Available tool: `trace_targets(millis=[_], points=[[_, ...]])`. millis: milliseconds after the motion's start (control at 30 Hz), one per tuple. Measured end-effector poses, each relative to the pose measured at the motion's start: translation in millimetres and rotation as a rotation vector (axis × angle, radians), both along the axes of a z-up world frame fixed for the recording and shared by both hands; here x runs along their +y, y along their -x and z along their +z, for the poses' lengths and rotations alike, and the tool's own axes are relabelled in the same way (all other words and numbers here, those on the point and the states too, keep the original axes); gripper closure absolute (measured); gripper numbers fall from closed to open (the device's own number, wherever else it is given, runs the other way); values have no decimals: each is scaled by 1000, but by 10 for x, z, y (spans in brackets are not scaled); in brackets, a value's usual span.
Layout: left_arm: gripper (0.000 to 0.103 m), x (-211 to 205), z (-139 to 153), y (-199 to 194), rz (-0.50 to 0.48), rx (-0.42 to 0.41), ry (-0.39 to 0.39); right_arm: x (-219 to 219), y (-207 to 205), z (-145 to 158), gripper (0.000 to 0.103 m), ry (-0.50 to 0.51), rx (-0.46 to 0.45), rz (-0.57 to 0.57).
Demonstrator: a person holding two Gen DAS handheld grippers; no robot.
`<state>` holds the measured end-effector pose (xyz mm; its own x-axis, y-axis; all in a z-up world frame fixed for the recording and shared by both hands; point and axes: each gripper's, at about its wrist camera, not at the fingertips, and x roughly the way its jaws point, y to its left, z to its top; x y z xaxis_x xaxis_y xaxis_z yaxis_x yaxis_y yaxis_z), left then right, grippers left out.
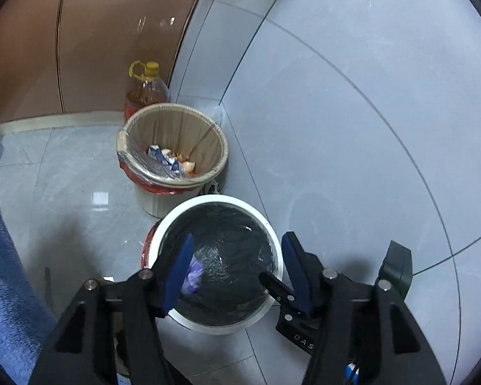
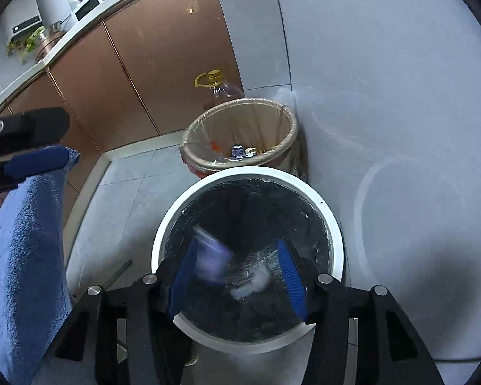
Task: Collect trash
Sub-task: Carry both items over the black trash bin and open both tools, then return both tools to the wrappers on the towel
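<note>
A white bin [image 1: 274, 243] with a black liner stands on the floor right under both grippers. My left gripper [image 1: 237, 269] hangs open over its mouth, with a purple scrap [image 1: 194, 272] loose beside the left pad. My right gripper [image 2: 237, 272] is open over the same bin [image 2: 333, 224]. A blurred purple piece [image 2: 211, 260] sits by its left pad and a white crumpled piece [image 2: 256, 280] lies on the liner; neither is pinched. A blue pad [image 2: 38, 160] of the left gripper shows at the left edge of the right wrist view.
Behind stands a second bin [image 1: 173, 112] [image 2: 240, 106] with a beige liner and scraps inside. A yellow-capped oil bottle [image 1: 147, 89] is in the corner beside brown cabinets [image 2: 128, 73]. White wall tiles are on the right, and a blue fuzzy sleeve [image 2: 29, 240] on the left.
</note>
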<state>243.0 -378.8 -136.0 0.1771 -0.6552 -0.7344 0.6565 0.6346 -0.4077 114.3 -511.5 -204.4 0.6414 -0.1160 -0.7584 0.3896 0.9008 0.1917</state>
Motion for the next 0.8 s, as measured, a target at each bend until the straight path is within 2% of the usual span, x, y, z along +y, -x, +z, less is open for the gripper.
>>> trace_targets(millis=[167,300,467,633,800], points=[[48,345,354,145,47,-99,33,148,110,261,52,21,-47,14],[48,816,722,343,120,-198,67,418,212,621,50,49,-124,56],[48,1465,1120,698,216,-306,103,953,387,1156,50,85,-232,165],[48,2210,1453,1074,303,-397,88,1550,568,1673,49,118,-337,290],[48,3129,1643,1422,427,-470,53,2025,709,2023,48,146,-401,401]])
